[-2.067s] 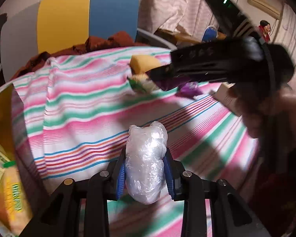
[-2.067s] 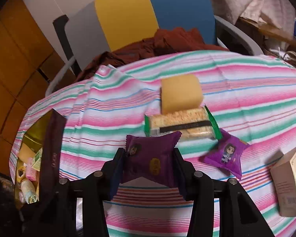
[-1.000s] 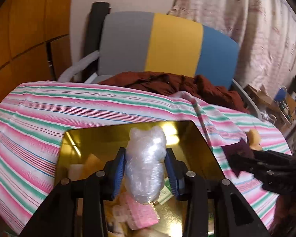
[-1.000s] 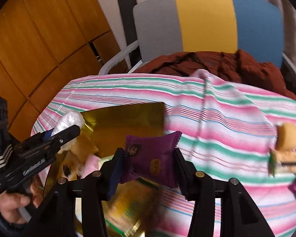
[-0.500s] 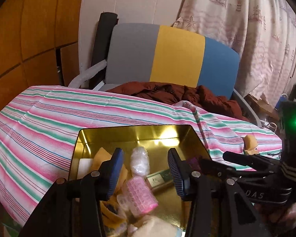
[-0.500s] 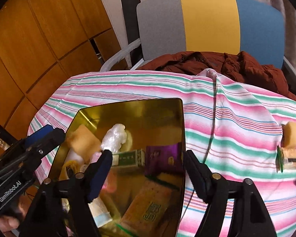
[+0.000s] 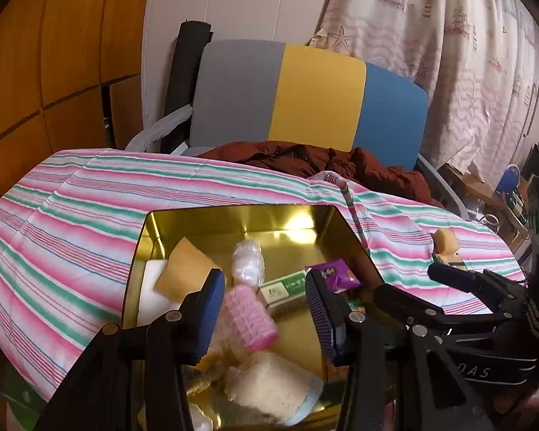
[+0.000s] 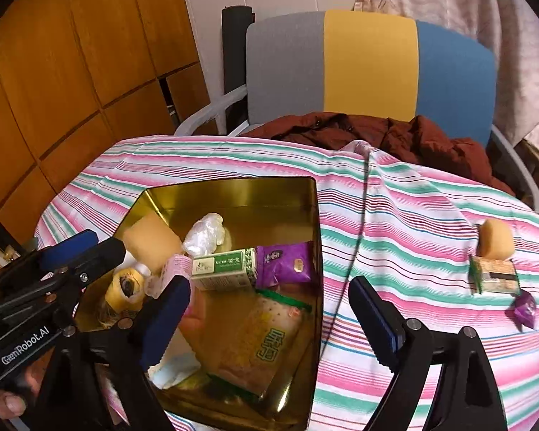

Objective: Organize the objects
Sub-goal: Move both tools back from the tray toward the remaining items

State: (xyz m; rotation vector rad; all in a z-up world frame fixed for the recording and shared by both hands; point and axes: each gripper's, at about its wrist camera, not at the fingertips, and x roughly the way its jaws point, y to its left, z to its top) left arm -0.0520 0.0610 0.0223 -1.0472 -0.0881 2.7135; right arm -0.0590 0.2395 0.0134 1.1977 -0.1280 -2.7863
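From the left wrist view, the left gripper [image 7: 262, 309] hung over the gold tin [image 7: 154, 222] with its fingers spread wide and nothing between them. Inside lay a clear plastic bundle [image 7: 248, 264], a pink roller [image 7: 248, 319], a green box [image 7: 287, 287] and a purple packet [image 7: 336, 274]. The right gripper [image 7: 406, 283] hovered at the tin's right edge.

From the right wrist view, the right gripper [image 8: 269, 310] was also wide open and empty above the tin [image 8: 233, 194]. The purple packet [image 8: 285, 264] lay beside the green box [image 8: 222, 267]. On the striped cloth [image 8: 395, 215] to the right sat a yellow sponge [image 8: 496, 239], a snack bar [image 8: 494, 280] and another purple packet [image 8: 524, 309].
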